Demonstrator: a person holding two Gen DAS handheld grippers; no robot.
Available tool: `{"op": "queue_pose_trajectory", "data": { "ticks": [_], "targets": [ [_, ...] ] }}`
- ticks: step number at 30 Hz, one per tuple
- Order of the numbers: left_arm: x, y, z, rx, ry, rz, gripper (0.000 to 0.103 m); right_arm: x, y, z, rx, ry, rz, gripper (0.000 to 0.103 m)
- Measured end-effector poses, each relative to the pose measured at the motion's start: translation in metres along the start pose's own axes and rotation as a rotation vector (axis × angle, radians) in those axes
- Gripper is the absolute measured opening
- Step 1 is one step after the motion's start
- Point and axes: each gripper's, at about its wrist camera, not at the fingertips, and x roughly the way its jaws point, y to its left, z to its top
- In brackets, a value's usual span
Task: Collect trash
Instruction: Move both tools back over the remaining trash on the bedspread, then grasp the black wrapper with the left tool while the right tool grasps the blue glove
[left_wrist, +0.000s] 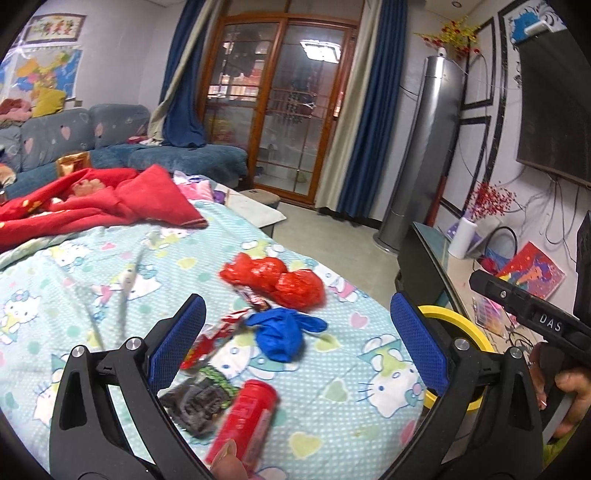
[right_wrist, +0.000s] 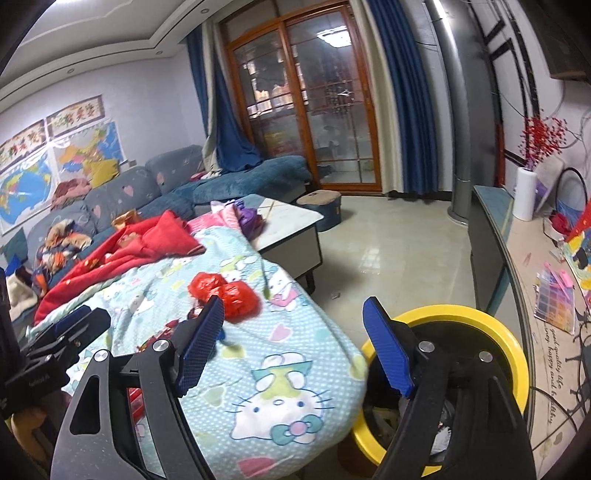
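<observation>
Red tube (left_wrist: 242, 424): blurred; lower end behind a fingertip (left_wrist: 229, 461) at the bottom edge.
Dark wrapper (left_wrist: 195, 404): print unreadable; left part behind the gripper finger.
Yellow bin (right_wrist: 461, 314): contents mostly hidden by the gripper frame, lower right.
Red bag (right_wrist: 225, 291): blurred; partly behind the blue pad.
Television (left_wrist: 554, 110): cut off, upper right.

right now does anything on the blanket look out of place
Yes: litter lies loose on the blanket instead of in the yellow bin beside it: a crumpled red bag, a blue glove, wrappers and a red tube.
</observation>
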Motion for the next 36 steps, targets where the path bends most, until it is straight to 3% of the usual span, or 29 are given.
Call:
{"op": "queue_pose_trajectory", "data": {
  "ticks": [24,30,36],
  "targets": [
    [-0.023,0.076,-0.003,-0.091,0.009,0.115,0.092,0.061,0.077,-0.005,-0.113,0.134,0.124,0.075],
    [-0.017,0.093,-0.012,-0.103,0.081,0.111,0.092,0.086,0.094,-0.012,-0.143,0.181,0.129,0.075],
    [-0.003,0.105,-0.033,-0.111,0.207,0.065,0.092,0.117,0.103,-0.022,-0.148,0.249,0.129,0.075]
  ]
}}
